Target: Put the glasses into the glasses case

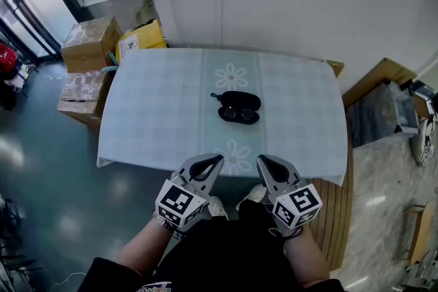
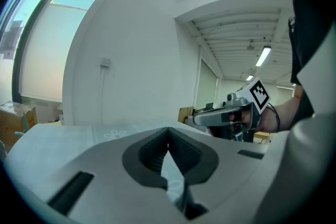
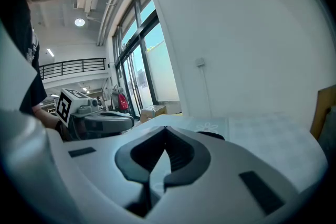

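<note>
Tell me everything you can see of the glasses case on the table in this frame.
The glasses case is a black, rounded oval, matte and soft-looking, with a small loop at its left end. It lies flat near the middle of the table, on the flowered centre strip of the pale checked tablecloth. The dark glasses lie right along its near side. Whether it is open or closed cannot be told from here.

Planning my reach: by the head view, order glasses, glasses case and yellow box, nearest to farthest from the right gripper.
1. glasses, middle of the table.
2. glasses case, just behind them.
3. yellow box, beyond the far left corner.
</note>
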A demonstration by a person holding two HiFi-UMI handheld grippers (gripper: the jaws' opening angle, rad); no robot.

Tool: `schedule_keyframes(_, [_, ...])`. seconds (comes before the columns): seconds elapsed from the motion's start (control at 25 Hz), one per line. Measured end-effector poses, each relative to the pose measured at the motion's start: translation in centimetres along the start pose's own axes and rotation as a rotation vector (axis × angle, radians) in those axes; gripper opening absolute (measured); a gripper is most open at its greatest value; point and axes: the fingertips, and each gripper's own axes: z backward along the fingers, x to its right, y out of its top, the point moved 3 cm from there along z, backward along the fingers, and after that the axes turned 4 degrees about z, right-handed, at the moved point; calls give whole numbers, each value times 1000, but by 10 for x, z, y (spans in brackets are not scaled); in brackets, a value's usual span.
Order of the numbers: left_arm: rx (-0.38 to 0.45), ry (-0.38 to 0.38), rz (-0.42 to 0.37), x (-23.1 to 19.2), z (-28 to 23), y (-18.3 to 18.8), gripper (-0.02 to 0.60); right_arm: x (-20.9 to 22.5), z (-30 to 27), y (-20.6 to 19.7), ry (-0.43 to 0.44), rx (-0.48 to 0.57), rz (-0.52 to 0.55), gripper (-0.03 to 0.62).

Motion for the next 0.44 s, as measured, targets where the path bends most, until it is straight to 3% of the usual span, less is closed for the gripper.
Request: schedule_keyframes(0.44, [2,21,6,-8,4,0,27,-1,-5,1,9,-3,1,23])
